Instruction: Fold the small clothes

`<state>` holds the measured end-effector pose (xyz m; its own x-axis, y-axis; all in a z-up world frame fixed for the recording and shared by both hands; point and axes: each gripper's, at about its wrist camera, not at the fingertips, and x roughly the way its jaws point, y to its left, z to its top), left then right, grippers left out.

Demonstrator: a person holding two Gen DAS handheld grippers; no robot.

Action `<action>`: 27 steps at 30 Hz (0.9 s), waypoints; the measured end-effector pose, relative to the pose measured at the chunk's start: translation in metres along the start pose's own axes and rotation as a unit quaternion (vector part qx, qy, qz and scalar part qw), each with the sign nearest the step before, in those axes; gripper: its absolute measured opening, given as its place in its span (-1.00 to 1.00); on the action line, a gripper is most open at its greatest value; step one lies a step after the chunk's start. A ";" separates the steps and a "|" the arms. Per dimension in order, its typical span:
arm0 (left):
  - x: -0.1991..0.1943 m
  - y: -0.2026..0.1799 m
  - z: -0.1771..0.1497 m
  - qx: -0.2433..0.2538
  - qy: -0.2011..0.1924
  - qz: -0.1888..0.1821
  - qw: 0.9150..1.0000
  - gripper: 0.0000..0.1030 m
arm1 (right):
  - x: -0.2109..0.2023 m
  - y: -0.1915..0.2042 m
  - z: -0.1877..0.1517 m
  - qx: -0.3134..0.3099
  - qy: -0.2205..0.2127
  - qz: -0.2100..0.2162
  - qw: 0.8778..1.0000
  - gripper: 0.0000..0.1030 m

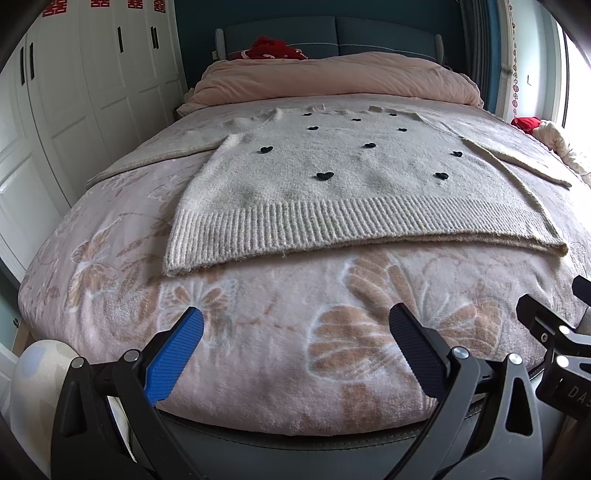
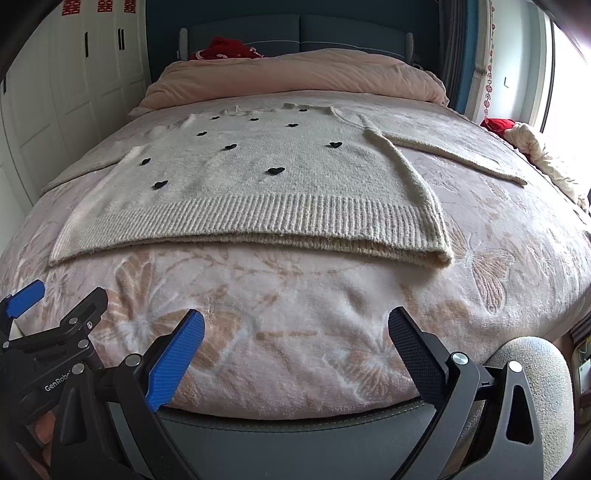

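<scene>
- At the far left I see the white wardrobe (image 1: 92,92), its doors shut, with red paper cut-outs along the top edge.
- My left gripper (image 1: 295,354) hangs over the near edge of the bed with its jaws spread wide and nothing between them; the blue pad (image 1: 175,358) is on the left and the black pad (image 1: 415,354) on the right, both above the butterfly blanket (image 1: 258,350) and not touching the garment.
- The cream knitted sweater (image 1: 332,177) lies flat in the middle of the bed, front up, dotted with small black hearts (image 1: 325,176). Its ribbed hem (image 1: 332,225) faces me, the neck points toward the headboard, and both sleeves are spread out to the sides.
- Beyond the sweater a pink duvet (image 1: 332,81) is bunched across the head of the bed, with a red cloth (image 1: 273,48) behind it against the dark blue headboard (image 1: 332,33).
- My right gripper (image 2: 295,354) sits just beside the left one, also over the near edge, jaws wide apart and empty, well short of the hem.
- In the right wrist view the sweater's right sleeve (image 2: 461,155) lies straight out over the blanket toward the window side.
- At the far right a crumpled pale cloth (image 2: 543,155) and another red item (image 2: 496,125) lie by the bright window.
</scene>
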<state>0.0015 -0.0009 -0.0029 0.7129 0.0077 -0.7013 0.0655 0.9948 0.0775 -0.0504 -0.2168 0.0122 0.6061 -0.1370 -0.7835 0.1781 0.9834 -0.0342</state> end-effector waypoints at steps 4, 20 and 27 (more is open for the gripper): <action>-0.002 -0.003 0.000 0.001 0.000 0.000 1.000 0.91 | 0.000 0.000 0.000 0.000 0.000 -0.001 1.000 0.90; 0.002 -0.004 -0.003 0.007 0.007 0.002 1.000 0.91 | 0.001 -0.001 0.000 0.000 0.000 0.001 1.000 0.90; 0.004 -0.006 -0.003 0.007 0.009 0.005 1.000 0.91 | 0.001 -0.001 -0.001 0.001 0.002 0.000 1.000 0.90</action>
<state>0.0017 -0.0063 -0.0079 0.7008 0.0191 -0.7131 0.0689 0.9932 0.0943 -0.0507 -0.2179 0.0104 0.6029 -0.1355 -0.7862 0.1786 0.9834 -0.0325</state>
